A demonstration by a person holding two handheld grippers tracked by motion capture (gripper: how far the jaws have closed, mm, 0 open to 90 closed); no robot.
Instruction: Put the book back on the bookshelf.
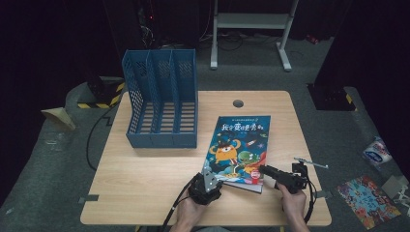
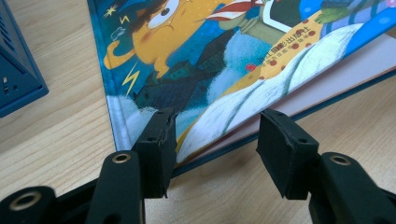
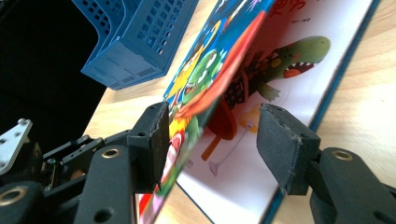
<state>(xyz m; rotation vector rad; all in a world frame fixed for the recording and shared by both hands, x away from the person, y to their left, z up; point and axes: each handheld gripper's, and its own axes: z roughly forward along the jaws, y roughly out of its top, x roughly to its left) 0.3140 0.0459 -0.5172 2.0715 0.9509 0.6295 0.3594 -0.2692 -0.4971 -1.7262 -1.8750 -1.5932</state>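
**Book cover lifting at the near edge**

The book [image 1: 239,147] lies flat on the table [image 1: 145,183], just right of the blue file rack [image 1: 162,99] and near the table's front edge. Both grippers work at its near end.

The right gripper [image 3: 212,140] has its jaws spread, and the front cover [image 3: 205,93] stands raised between them, peeled off the illustrated page beneath; the cover leans against one jaw, the other stands apart from it. So it is released, not clamped. The left gripper [image 2: 215,140] also stands wide open, one jaw touching the near corner of the cover, the other clear over the wood.

My guess is the cover is being opened or the book readied for lifting, perhaps toward the rack. The next move would need the right jaws to close on the raised cover, or both to take the near edge firmly.

Room is good: bare wood lies left of the book and in front of the rack. The book's near edge sits close to the table's front lip, so there is little slack that way.
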